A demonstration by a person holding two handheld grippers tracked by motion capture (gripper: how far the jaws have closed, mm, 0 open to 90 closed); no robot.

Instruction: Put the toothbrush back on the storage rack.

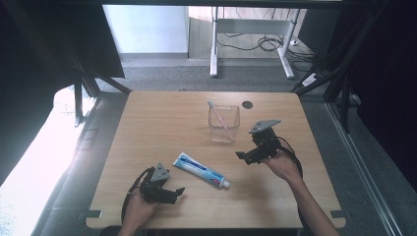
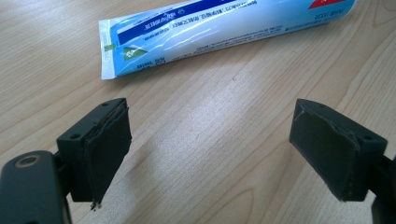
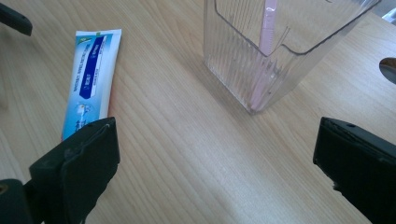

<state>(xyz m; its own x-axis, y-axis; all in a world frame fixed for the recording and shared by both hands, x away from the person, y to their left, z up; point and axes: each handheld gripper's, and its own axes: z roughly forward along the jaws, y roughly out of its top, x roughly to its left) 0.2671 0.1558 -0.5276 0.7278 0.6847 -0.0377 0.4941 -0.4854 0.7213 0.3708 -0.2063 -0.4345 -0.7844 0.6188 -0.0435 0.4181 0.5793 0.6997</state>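
**Toothpaste waits flat on the desk, both tongs spread and empty**

The toothpaste tube point(image 1: 202, 170) lies flat on the wooden desk point(image 1: 147, 118), slanting from its crimped end near the left tongs point(image 1: 178, 191) to its white cap toward the middle of the near half. A clear ribbed cup point(image 1: 224, 124) stands upright farther back, with a pink toothbrush point(image 1: 217, 114) leaning inside it. The tube and the cup are apart, with bare wood between them.

The left tongs hover just beside the tube's crimped end; in the left gripper view their jaws stand wide apart with only desk grain between them, and the tube point(image 2: 219, 32) lies ahead of them. The right tongs point(image 1: 242, 156) sit between tube and cup, jaws likewise apart and holding nothing; their view shows the cup point(image 3: 280, 51) ahead and the tube point(image 3: 91, 79) off to the side.

The step in hand looks like the approach to picking up the tube, most likely to stand it in the cup alongside the toothbrush. The next move calls for the left tongs to go forward, straddle the tube across its width and close gently, since the soft body may squash or slip.
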